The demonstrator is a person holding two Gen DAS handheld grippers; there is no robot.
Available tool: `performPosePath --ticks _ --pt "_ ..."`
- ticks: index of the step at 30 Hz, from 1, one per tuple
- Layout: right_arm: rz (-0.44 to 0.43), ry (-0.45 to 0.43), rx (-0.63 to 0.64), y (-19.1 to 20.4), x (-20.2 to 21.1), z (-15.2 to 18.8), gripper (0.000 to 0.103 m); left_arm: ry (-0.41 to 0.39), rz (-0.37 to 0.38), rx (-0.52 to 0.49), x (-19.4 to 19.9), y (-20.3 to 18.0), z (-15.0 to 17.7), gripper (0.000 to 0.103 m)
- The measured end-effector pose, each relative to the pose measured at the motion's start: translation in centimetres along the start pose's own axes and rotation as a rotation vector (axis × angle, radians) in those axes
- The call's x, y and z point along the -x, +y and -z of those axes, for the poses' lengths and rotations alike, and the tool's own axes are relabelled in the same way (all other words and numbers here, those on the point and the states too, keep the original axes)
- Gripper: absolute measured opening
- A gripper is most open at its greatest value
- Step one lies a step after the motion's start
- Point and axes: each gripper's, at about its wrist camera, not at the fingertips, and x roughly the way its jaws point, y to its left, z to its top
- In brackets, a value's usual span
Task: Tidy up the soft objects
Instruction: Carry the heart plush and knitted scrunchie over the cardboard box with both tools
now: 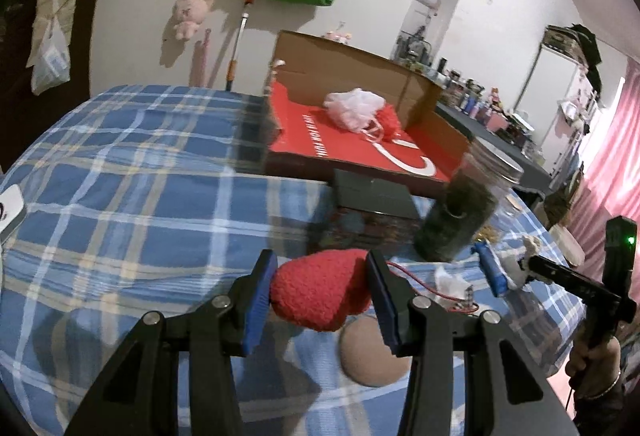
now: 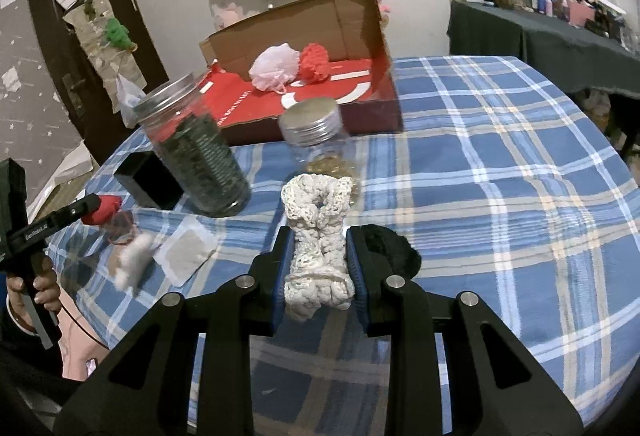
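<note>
Red fuzzy heart (image 1: 320,290) pinched between blue-padded fingers (image 1: 256,300) of left gripper (image 1: 320,276), lifted just above blue plaid cloth (image 1: 140,164), near front of desk. Tan round pad (image 1: 372,356) lying on cloth under and right of heart. Thin red cord (image 1: 420,282) trailing right from heart toward small white scraps (image 1: 448,278). Cream crocheted piece (image 2: 318,240) squeezed at its waist between fingers (image 2: 280,272) of right gripper (image 2: 318,256), top end flaring past fingertips, bottom end bulging behind. Black fuzzy item (image 2: 394,248) just beside right finger, on cloth. Tall jar of dark green stuff (image 2: 196,160) standing left of centre, black box (image 2: 150,176) touching or just beside it on left. Short clear jar with metal lid (image 2: 314,128) right behind crocheted piece, close. Open cardboard box with red floor (image 2: 304,92) at far edge of desk, back flap upright; pink mesh pouf (image 2: 274,68) and red knit ball (image 2: 316,62) inside, touching. White tuft (image 2: 134,260) and flat white sachet (image 2: 186,252) near left front edge. Wide bare plaid on right half of right wrist view, out to curved desk edge; likewise left half of left wrist view. Middle crowded by jars and black box between grippers and box.
</note>
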Motion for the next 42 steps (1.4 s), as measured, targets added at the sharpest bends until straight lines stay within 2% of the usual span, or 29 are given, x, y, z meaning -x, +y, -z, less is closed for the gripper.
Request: performPosePath --ticks 8,12,18,23,27,34,42 --pt "-0.002 0.016 -0.030 -1.4 -0.4 -1.2 0.026 0.002 0.011 0.076 0.5 3.0 -1.6 0.048" --pt "0.001 0.017 -0.031 -1.7 -0.6 -1.7 0.026 0.003 0.044 0.102 0.9 3.6 -2.4 0.048" --pt "0.005 0.022 -0.034 -1.9 -0.8 -1.8 0.026 -0.019 0.010 0.059 1.7 3.6 -2.9 0.048" --pt "0.019 0.037 -0.022 -2.2 -1.0 -2.1 0.026 0.007 -0.046 0.030 1.1 4.6 -3.5 0.048" --pt "0.044 0.046 0.015 -2.6 -1.4 -3.0 0.026 0.025 -0.070 -0.036 -0.3 4.7 -4.4 0.048" --pt "0.059 0.071 0.093 -3.6 -2.7 -5.2 0.026 -0.001 -0.025 -0.145 -2.6 4.5 -6.3 0.048" --pt "0.026 0.093 0.149 -4.3 -4.3 -7.5 0.026 0.003 0.054 -0.226 -4.5 3.9 -8.2 0.048"
